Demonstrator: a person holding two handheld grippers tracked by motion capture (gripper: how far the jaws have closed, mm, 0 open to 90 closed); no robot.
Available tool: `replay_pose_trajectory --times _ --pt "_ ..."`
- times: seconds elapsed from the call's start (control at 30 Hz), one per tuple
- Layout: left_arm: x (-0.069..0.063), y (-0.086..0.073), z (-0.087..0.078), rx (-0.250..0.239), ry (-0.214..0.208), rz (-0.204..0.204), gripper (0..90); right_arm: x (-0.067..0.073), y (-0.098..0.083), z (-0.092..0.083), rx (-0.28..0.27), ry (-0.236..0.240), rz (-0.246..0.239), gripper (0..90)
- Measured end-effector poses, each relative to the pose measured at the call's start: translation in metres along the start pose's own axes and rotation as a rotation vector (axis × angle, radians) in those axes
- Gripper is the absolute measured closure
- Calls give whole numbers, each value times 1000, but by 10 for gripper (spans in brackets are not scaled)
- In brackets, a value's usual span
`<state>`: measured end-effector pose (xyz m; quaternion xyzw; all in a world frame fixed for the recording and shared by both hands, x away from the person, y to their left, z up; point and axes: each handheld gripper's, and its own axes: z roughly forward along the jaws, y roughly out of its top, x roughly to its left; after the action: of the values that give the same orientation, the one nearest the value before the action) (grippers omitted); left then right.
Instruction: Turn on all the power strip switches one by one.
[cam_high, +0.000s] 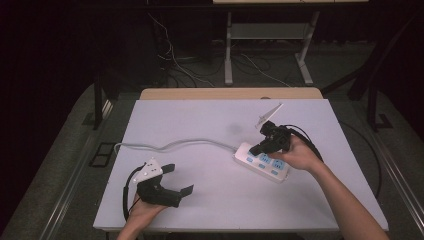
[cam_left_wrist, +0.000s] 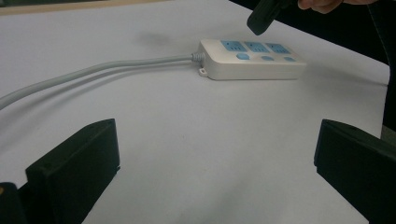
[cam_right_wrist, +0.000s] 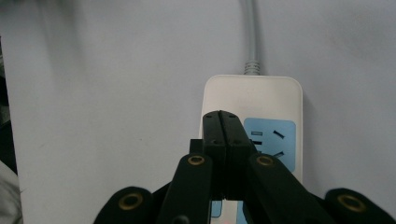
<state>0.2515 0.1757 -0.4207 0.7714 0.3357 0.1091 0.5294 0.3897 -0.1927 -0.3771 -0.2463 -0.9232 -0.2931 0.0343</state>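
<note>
The power strip (cam_high: 262, 161) lay flat on the right side of the desk (cam_high: 210, 200). It looked light, rigid and slick, so best grabbed across its long sides. Right gripper (cam_high: 259, 148) hovered over it, jaws pressed together; left gripper (cam_high: 176, 182) jaws spread, empty.

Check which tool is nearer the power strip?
Right. The right tool, jaws shut, hangs just over the power strip at its cable end. The left tool, jaws open, sits well away near the table's front edge.
</note>
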Motion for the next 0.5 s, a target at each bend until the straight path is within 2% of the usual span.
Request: replay_pose_trajectory --times 0.5 --pt "0 0 0 0 -1 1 0 -5 3 15 13 14 7 898"
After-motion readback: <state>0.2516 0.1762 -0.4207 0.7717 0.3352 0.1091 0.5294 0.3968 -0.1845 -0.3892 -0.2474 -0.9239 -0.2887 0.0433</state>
